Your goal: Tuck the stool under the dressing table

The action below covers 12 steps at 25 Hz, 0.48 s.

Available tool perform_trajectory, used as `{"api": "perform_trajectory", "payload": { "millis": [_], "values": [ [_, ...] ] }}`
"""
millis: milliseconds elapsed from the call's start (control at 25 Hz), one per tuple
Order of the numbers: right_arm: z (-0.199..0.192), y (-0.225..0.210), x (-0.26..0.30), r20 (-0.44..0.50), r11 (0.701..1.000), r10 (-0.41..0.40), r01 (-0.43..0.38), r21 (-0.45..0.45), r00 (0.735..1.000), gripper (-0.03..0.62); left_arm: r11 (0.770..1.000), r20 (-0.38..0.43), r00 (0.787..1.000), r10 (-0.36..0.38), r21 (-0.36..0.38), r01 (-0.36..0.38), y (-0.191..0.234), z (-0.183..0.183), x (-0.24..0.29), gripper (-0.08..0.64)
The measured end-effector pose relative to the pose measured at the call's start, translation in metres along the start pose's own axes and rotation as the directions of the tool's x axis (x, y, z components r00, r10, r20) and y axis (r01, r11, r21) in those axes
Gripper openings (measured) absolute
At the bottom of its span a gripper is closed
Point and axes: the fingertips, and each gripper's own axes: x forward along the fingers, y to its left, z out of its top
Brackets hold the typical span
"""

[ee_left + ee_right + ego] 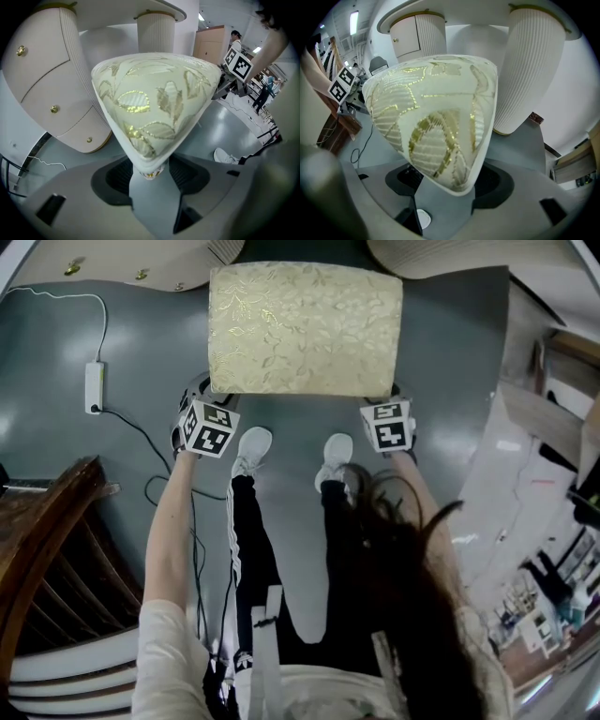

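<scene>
Grey smooth floor (pixel 122 352) fills most of frame. Cream ribbed dressing table (pixel 122 261) runs along top edge, kneehole gap at top centre. Pale-gold leaf-patterned rectangular upholstered stool (pixel 305 329) sits upper centre, far edge just at gap, most of seat out in open. Left claw (pixel 208 397) clamped on near-left cushion corner, right claw (pixel 386 407) on near-right corner, both spread wide. Judgement: grip done, push under table mostly left.

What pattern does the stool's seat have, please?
The stool shows gold leaves on cream; left gripper view.
</scene>
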Motion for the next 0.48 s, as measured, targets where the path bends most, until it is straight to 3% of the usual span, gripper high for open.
{"api": "perform_trajectory", "payload": {
  "millis": [480],
  "values": [
    [-0.0001,0.0031,-0.0025,-0.019,1.000,-0.009,0.009,0.006,1.000,0.308,1.000,-0.023,1.000,0.000,0.018,0.000,0.0044,0.0004,0.0009,0.242]
  ]
}}
